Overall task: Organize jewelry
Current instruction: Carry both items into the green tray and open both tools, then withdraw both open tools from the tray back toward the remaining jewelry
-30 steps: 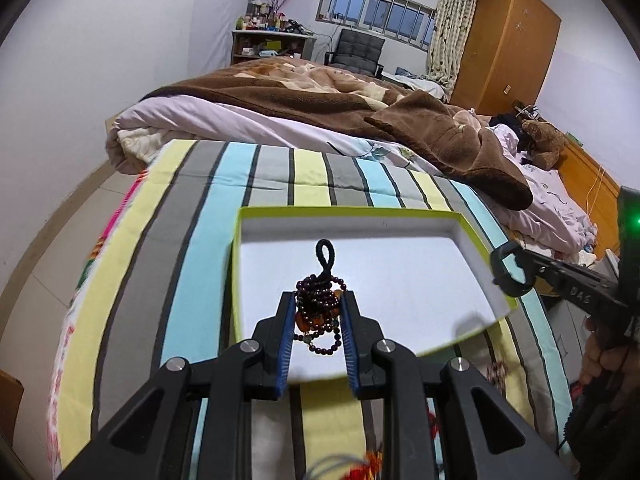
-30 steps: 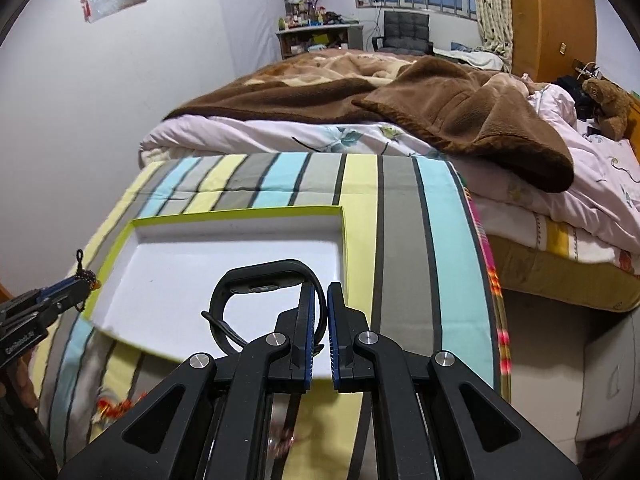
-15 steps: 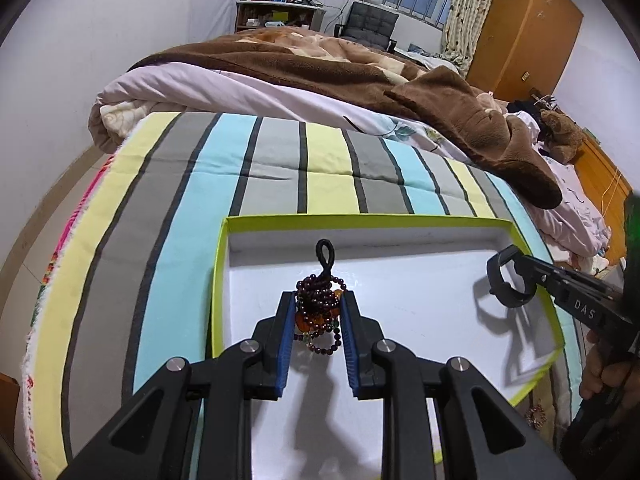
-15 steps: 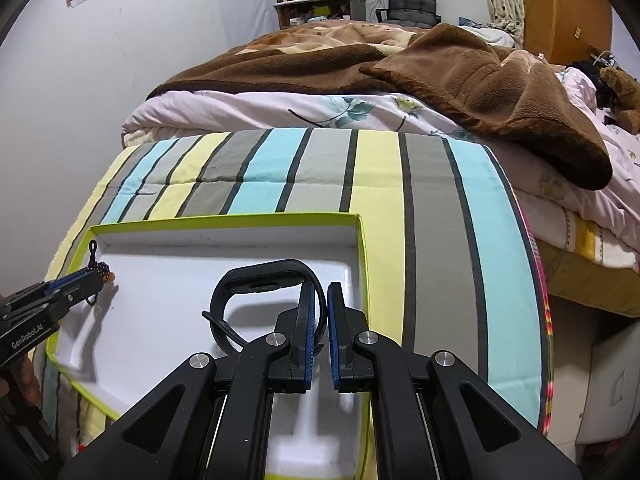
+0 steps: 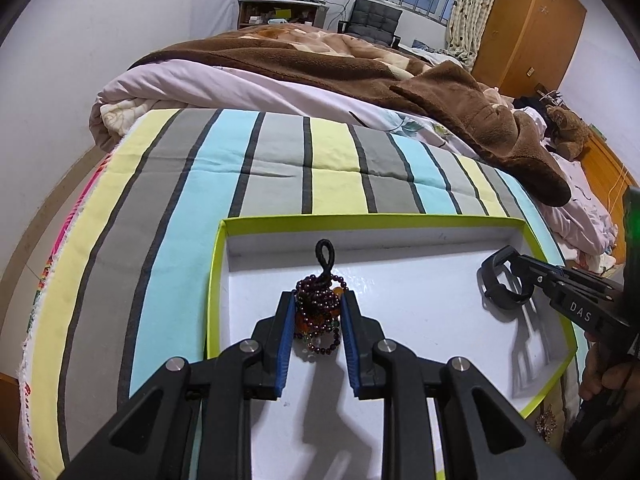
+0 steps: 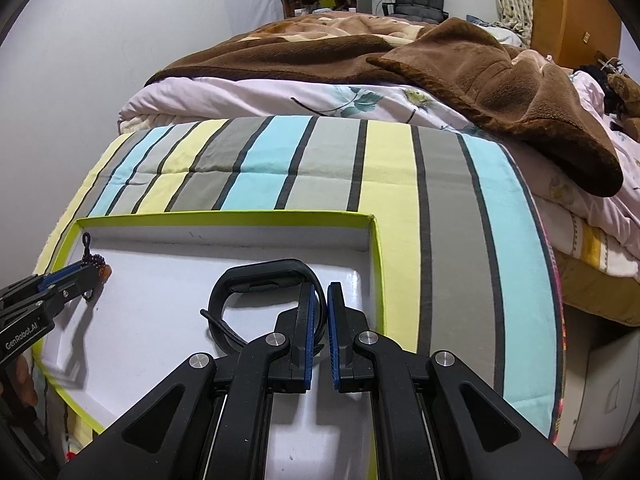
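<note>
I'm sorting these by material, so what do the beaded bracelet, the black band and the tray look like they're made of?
Beaded bracelet: glossy dark-red beads, stone or glass by their shine, with a black cord loop.
Black band: matte, smooth, bends in a loop, likely silicone or rubber.
Tray: thin folded walls, white inside, lime rim, probably coated cardboard.

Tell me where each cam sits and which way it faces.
Left wrist: on the left claw, looking along it into the green-rimmed tray; it grips a bead bracelet.
Right wrist: on the right claw, same heading; it pinches a black wristband.
Shared: tray, striped blanket, each other's claw.
</note>
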